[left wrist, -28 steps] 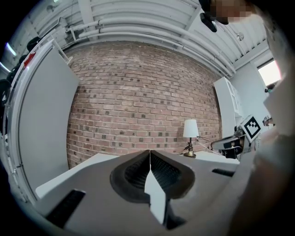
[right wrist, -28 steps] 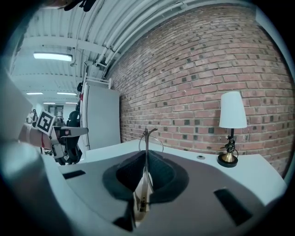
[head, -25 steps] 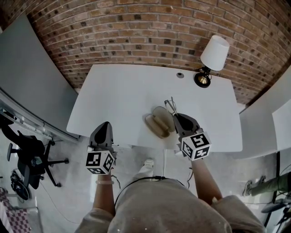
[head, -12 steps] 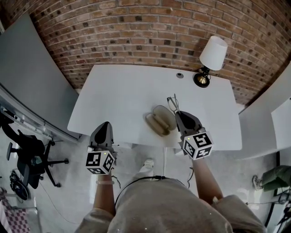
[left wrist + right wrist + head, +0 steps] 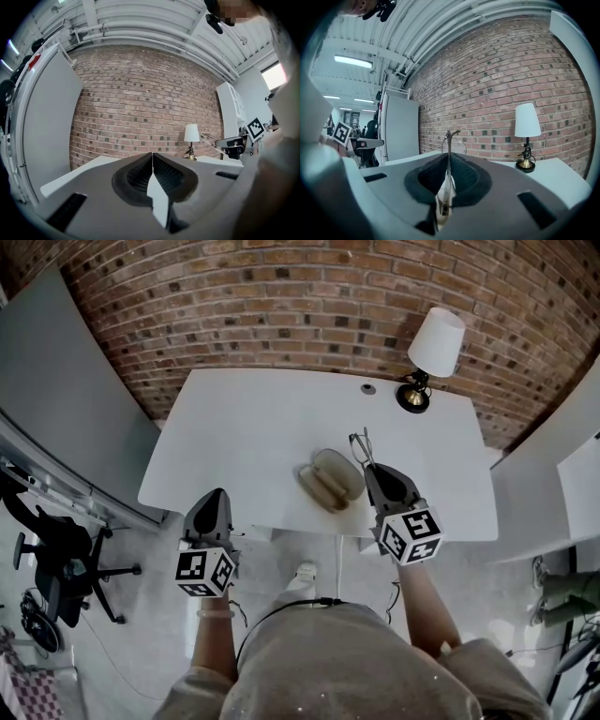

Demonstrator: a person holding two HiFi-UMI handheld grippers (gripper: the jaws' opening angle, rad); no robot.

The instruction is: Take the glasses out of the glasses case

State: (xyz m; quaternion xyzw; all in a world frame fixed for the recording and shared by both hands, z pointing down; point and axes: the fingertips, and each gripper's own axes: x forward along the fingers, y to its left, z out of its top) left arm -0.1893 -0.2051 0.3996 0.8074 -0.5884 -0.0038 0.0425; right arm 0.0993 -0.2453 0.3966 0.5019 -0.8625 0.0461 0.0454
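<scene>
My right gripper (image 5: 369, 468) is pinched shut on the glasses (image 5: 360, 444). I hold them by a thin metal part, and the round wire rim sticks out past the tips of my jaws. The glasses are out of the glasses case (image 5: 329, 482), just beside the case on its right side. The case lies open on the white table (image 5: 244, 427), and its two tan halves face up. My left gripper (image 5: 217, 495) is well away from the case, off to its left and nearer to me, past the table's edge. Its jaws are pressed together with nothing in them. A small lamp (image 5: 433, 352) stands far behind the case, to the right, by the brick wall (image 5: 281, 306).
</scene>
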